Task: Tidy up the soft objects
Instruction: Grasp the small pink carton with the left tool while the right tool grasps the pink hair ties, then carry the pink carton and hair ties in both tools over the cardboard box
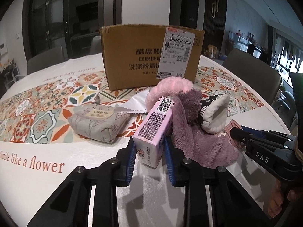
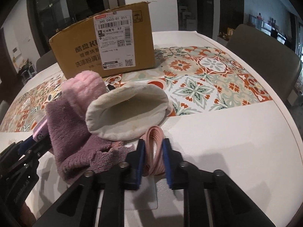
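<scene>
Patterned cloth (image 2: 204, 75) covers the table, where a pile of fuzzy socks (image 2: 75, 124) lies near the front edge. Left gripper (image 1: 149, 149) clamps a lilac tissue pack (image 1: 151, 130) leaning against the pile; right gripper (image 2: 153, 151) pinches a pink band (image 2: 154, 145) just beside it. Behind stands a carton (image 1: 132, 56), with a pouch (image 1: 98, 123) to its left.

Left tool (image 1: 149, 147) clamps lilac tissue pack (image 1: 153, 130).
</scene>
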A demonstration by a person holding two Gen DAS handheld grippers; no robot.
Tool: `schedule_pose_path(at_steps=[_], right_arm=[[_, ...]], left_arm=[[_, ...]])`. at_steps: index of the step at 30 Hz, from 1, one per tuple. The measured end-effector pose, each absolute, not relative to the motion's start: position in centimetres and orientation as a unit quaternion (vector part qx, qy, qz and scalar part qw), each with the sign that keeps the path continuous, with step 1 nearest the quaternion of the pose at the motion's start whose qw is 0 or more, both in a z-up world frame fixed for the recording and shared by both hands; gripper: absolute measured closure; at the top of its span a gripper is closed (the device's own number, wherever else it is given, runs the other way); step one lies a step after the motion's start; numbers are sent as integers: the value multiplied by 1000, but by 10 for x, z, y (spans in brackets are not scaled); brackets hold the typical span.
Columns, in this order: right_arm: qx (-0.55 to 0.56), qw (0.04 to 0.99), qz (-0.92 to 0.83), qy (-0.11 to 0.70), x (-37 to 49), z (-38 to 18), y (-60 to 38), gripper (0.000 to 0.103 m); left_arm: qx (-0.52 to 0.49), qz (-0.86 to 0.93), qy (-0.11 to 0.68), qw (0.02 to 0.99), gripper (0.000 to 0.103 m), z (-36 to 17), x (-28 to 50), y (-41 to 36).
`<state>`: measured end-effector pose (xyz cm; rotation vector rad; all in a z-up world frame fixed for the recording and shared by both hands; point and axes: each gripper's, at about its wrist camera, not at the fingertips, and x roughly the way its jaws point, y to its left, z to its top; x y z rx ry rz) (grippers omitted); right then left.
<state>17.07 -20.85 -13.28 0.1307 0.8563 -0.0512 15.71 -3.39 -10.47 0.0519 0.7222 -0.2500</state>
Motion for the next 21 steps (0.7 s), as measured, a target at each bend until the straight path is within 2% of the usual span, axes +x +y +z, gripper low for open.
schedule_pose_path(at_steps=[4,21], right_arm=[[66,910,-23,408,164,-125,-209,90],[56,942,-3,332,139,-51,-190,90]], left_arm=[[24,-121,338,933,74,-94,147,-32],[9,-103,275,956,75,-29,129,-12]])
